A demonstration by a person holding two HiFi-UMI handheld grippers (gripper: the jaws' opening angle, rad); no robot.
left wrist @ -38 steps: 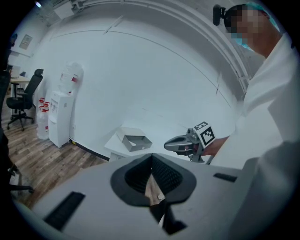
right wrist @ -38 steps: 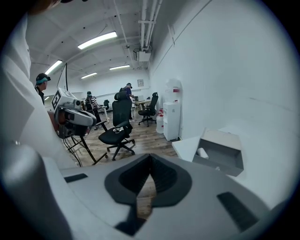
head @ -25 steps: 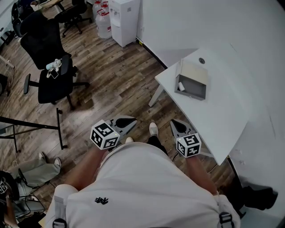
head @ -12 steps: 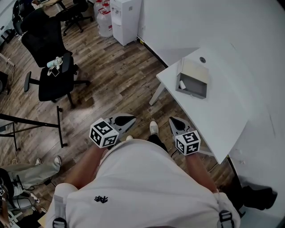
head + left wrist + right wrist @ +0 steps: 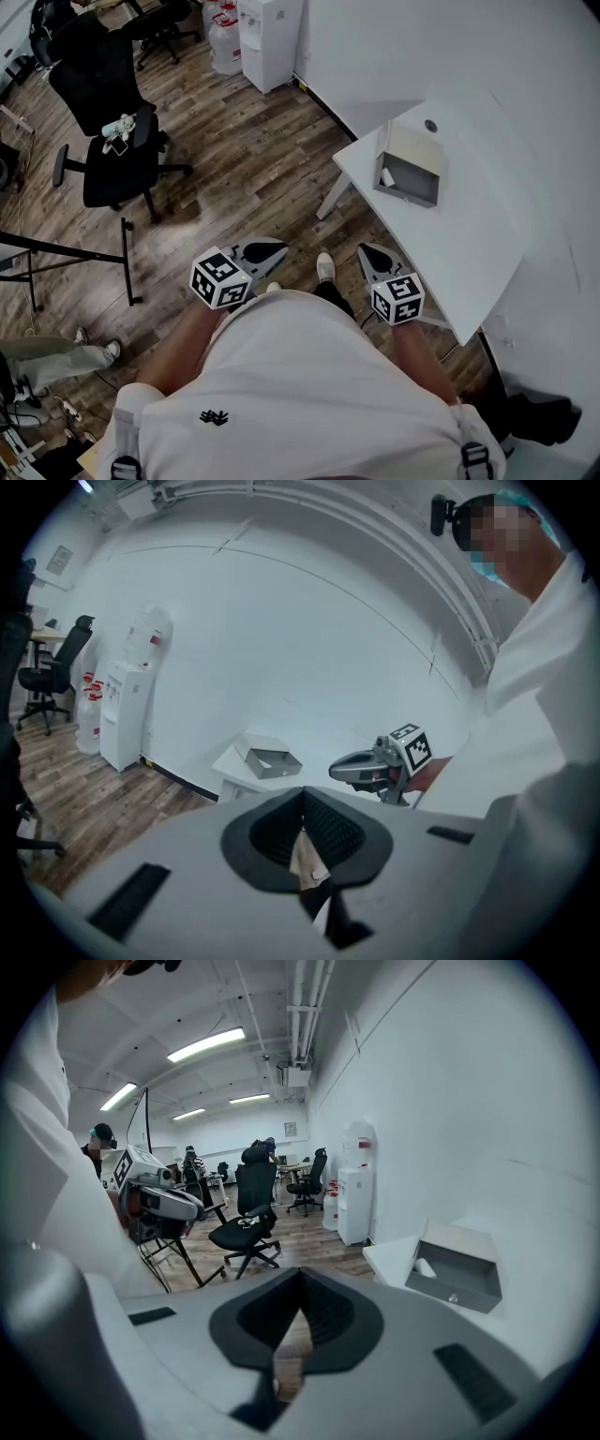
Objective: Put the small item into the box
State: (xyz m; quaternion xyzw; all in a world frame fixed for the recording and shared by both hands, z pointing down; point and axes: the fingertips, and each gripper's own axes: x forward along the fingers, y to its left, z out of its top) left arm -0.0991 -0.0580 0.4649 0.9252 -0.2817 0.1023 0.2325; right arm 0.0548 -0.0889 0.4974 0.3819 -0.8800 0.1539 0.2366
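An open grey box (image 5: 410, 173) stands on the white table (image 5: 469, 244), with a small white item (image 5: 387, 176) lying in its left end. Both grippers are held low at the person's waist, well short of the table and pointing away from the body. My left gripper (image 5: 278, 249) is shut with nothing in it, over the wooden floor. My right gripper (image 5: 364, 249) is shut and empty too, near the table's front corner. The right gripper view shows the box (image 5: 457, 1269) ahead to the right with the item (image 5: 425, 1267) inside.
A black office chair (image 5: 108, 122) stands on the wooden floor at the left, with a black stand's legs (image 5: 56, 253) below it. A white water dispenser (image 5: 269, 37) and water bottles (image 5: 225, 47) are against the far wall. Another person's legs (image 5: 56, 361) show at lower left.
The head view has drifted a little, so box and chair sit slightly lower-right. Both grippers stay shut at the waist. The other person's legs at lower left have moved.
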